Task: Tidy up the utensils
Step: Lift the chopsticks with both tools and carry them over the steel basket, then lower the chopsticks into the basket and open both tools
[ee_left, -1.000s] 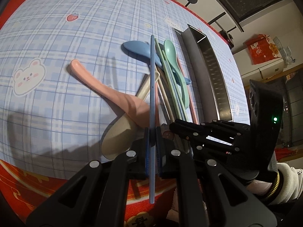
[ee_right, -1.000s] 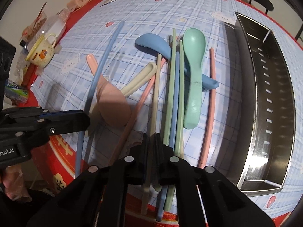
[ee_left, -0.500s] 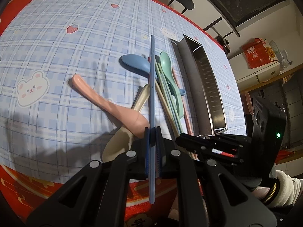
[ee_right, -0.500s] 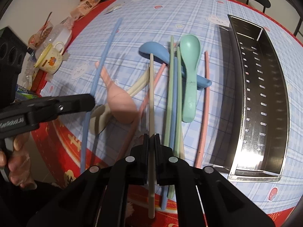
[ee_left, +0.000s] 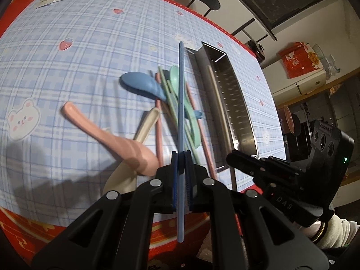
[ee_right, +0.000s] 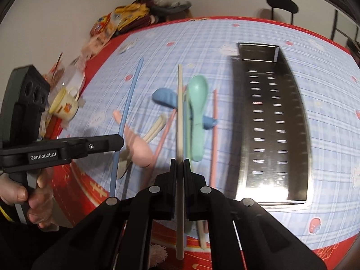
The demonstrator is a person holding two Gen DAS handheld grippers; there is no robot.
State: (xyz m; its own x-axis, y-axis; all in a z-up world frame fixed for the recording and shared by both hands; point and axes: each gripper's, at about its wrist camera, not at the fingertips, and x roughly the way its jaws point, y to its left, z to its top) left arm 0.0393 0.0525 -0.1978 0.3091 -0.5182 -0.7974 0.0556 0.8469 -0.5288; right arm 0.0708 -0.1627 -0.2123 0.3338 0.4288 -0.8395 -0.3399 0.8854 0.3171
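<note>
- Left gripper [ee_left: 180,157] pressed together on a blue chopstick [ee_left: 180,103]; lifted slightly since a second ago, stick now off the cloth and slanting over the pile.
- Right gripper [ee_right: 180,164] pinching a beige chopstick [ee_right: 180,117]; a second ago down among the pile at the near edge, now raised with the stick clear of it.
- Steel tray [ee_right: 292,103] far right on the checked tablecloth [ee_left: 78,45], bare inside.
- Left of tray, still heaped: blue spoon [ee_right: 164,96], green spoon [ee_right: 196,112], pink spoon [ee_left: 108,135], beige spoon [ee_left: 126,177], pink chopstick [ee_right: 213,135]; thin, matte, pastel.
- Mug [ee_right: 64,106] at far left edge.
</note>
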